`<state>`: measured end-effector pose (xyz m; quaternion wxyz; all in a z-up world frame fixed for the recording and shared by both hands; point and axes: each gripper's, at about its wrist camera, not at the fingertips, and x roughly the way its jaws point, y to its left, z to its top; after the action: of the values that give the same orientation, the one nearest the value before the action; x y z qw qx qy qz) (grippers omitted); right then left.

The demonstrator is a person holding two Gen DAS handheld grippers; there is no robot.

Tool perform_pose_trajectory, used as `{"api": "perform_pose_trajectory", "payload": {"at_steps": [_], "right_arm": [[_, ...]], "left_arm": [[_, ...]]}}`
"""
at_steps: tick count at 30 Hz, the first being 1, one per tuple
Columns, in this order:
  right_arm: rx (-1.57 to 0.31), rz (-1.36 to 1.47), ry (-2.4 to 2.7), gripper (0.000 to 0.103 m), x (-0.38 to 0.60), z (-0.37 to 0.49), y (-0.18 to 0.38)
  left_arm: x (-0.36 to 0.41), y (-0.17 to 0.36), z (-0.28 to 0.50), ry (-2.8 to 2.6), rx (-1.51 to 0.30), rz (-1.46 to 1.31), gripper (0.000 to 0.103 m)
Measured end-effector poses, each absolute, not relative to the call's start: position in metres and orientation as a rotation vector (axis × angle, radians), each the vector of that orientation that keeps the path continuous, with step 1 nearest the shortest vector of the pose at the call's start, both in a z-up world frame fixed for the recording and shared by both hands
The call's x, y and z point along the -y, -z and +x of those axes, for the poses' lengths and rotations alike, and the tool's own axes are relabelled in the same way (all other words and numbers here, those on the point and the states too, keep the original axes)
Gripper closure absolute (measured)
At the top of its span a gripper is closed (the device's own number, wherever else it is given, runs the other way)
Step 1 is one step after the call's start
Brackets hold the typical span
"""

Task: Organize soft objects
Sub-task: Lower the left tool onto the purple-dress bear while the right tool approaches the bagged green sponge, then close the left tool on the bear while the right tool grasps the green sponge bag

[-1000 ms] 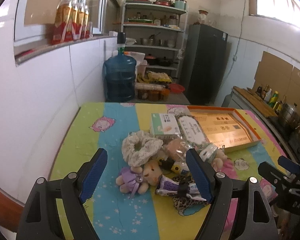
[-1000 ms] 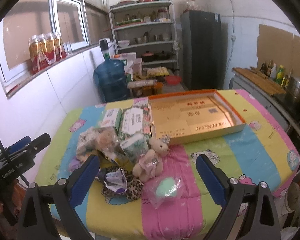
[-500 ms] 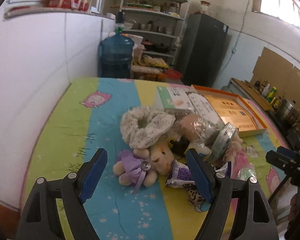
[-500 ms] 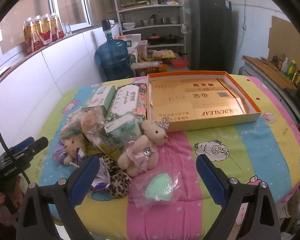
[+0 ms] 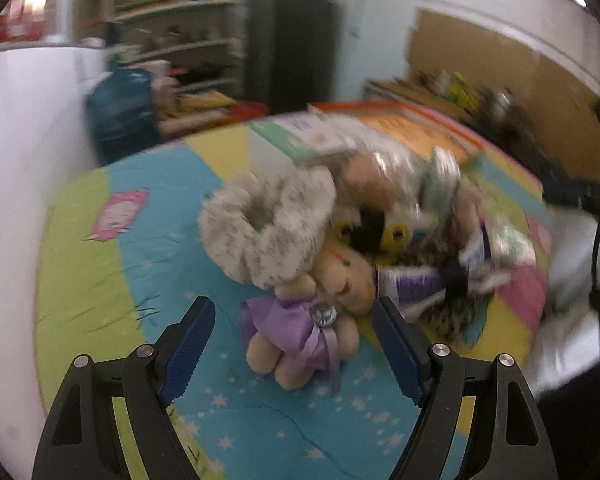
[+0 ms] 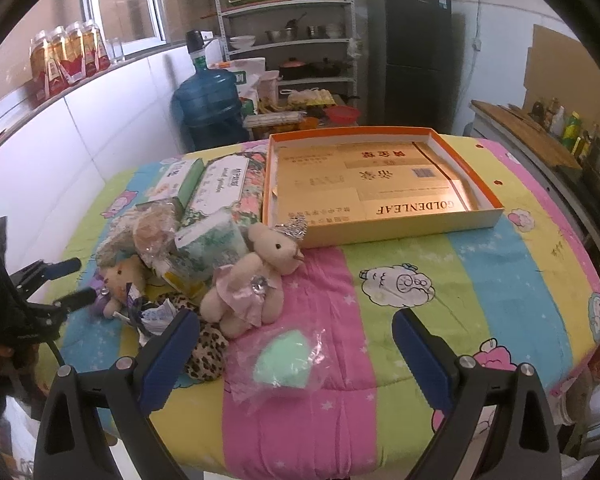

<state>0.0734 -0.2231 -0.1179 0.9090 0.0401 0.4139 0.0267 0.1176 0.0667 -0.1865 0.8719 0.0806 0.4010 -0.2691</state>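
A small bear in a purple dress [image 5: 320,312] lies at the near edge of a pile of soft things, between the open fingers of my left gripper [image 5: 292,320], which does not touch it. A frilly white scrunchie [image 5: 268,220] lies just behind it. In the right wrist view the same bear [image 6: 120,280] lies at the pile's left, with the left gripper [image 6: 66,284] beside it. A bear in a pink dress [image 6: 256,280] and a bagged green sponge [image 6: 284,360] lie in front of my open, empty right gripper [image 6: 296,336]. An open orange box [image 6: 380,180] stands behind.
Tissue packs [image 6: 220,184] and a leopard-print item [image 6: 208,352] lie in the pile. A colourful quilt [image 6: 460,260] covers the table. A white wall [image 6: 60,152] runs along the left. A blue water jug [image 6: 208,100], shelves and a fridge stand behind.
My left gripper has moved forward and down towards the purple-dressed bear, which now lies between its fingers. My right gripper has moved closer to the pink-dressed bear and green sponge.
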Motion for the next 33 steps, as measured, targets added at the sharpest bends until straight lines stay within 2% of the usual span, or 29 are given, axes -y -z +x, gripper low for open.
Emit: {"api": "perform_pose_trajectory", "payload": {"at_steps": [12, 15, 17, 20, 23, 33], "right_arm": [[-0.876, 0.112, 0.033, 0.005, 0.234, 0.069, 0.123], [-0.888, 0.136, 0.039, 0.005, 0.239, 0.068, 0.127], [-0.901, 0.144, 0.035, 0.012, 0.24, 0.069, 0.132], [-0.921, 0.136, 0.025, 0.016, 0.239, 0.07, 0.142], [-0.953, 0.153, -0.006, 0.022, 0.237, 0.073, 0.152], [-1.019, 0.136, -0.061, 0.023, 0.223, 0.089, 0.181]], "left_arm": [[-0.041, 0.217, 0.143, 0.695, -0.883, 0.263, 0.022], [-0.035, 0.22, 0.144, 0.676, -0.877, 0.291, 0.038], [-0.034, 0.221, 0.142, 0.671, -0.868, 0.291, 0.048], [-0.037, 0.219, 0.136, 0.656, -0.857, 0.28, 0.054], [-0.043, 0.213, 0.125, 0.636, -0.832, 0.255, 0.056], [-0.06, 0.203, 0.09, 0.538, -0.803, 0.118, 0.056]]}}
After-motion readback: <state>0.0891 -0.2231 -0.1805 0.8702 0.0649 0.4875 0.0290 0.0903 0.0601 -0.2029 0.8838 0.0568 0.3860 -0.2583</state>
